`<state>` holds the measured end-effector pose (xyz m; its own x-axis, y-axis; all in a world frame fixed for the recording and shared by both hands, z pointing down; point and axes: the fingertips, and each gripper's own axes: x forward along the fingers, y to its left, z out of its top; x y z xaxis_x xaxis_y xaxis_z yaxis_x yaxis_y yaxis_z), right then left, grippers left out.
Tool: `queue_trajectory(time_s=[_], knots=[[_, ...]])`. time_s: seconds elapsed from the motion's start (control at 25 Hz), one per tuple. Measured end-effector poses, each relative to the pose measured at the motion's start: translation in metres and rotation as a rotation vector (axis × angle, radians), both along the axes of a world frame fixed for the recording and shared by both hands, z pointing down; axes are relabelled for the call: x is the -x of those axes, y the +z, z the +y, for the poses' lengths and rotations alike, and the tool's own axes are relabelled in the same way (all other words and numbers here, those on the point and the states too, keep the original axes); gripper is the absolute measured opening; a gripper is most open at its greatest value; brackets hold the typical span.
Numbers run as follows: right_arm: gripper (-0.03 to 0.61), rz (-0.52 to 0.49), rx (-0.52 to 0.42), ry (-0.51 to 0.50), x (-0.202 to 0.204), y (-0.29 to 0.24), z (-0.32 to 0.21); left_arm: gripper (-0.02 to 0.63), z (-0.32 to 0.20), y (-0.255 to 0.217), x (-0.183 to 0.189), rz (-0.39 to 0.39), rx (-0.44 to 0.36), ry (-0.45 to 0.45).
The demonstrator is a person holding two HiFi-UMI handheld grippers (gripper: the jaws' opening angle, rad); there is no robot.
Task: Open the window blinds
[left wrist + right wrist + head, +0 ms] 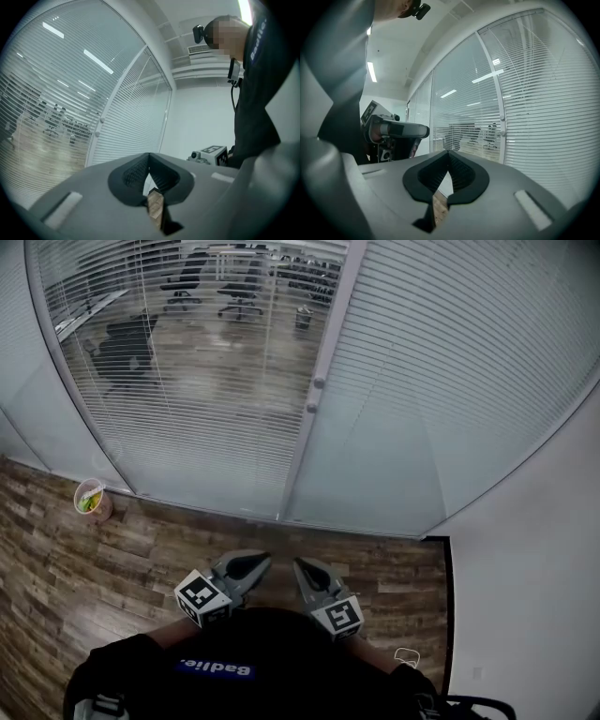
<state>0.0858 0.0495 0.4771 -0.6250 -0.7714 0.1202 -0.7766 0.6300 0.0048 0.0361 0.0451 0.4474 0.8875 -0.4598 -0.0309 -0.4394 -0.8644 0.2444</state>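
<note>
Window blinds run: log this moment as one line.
left gripper: shut, empty | right gripper: shut, empty | left blind: slats see-through | right blind: slats closed | contact: none

Even cool indoor light, ceiling strips (371, 71) bright, reflected streaks across the blinds (56, 84), fisheye bending, dark vignetted corners

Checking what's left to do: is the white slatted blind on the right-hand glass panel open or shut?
Shut: the white slatted blind hides everything behind it, while the left panel's blind shows office chairs between tilted slats.
</note>
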Motion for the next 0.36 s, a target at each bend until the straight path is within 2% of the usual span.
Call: queue_trajectory(time_s=[0.36], knots=[[0.002,0.001,0.009,0.005,-0.0015,-0.0054,0.0024,0.000,0.0034,-0.0083,0.0002,0.000,-0.005,-0.003]])
